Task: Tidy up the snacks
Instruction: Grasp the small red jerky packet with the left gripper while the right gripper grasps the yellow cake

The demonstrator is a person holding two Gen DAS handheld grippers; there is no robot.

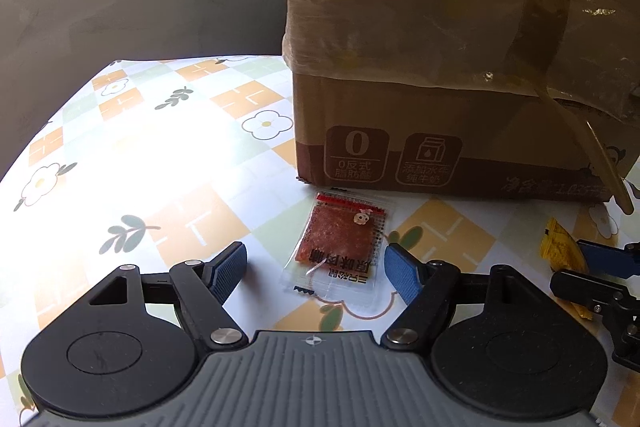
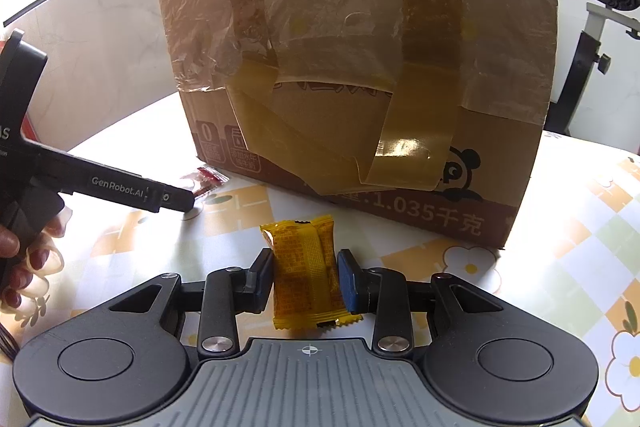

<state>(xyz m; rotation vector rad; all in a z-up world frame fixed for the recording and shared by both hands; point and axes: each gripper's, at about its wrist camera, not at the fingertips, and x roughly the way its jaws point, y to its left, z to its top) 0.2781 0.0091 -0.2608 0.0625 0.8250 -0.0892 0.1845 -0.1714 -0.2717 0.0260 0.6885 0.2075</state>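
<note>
Two snacks show, and neither looks put away yet. A red packet (image 1: 340, 243) lies flat on the tablecloth (image 1: 168, 155) between the spread, released jaws of the left gripper (image 1: 316, 267). The right gripper (image 2: 306, 277) is clenched on a yellow packet (image 2: 306, 267). Just beyond both stands a taped cardboard box (image 2: 360, 67), blocking any forward reach; its opening is out of view.

counter (image 1: 132, 163) with a flower-and-check patterned cloth, taped-up cardboard box (image 1: 440, 67) sitting on it, clear packet of red jerky (image 1: 340, 243) lying flat just in front
</note>
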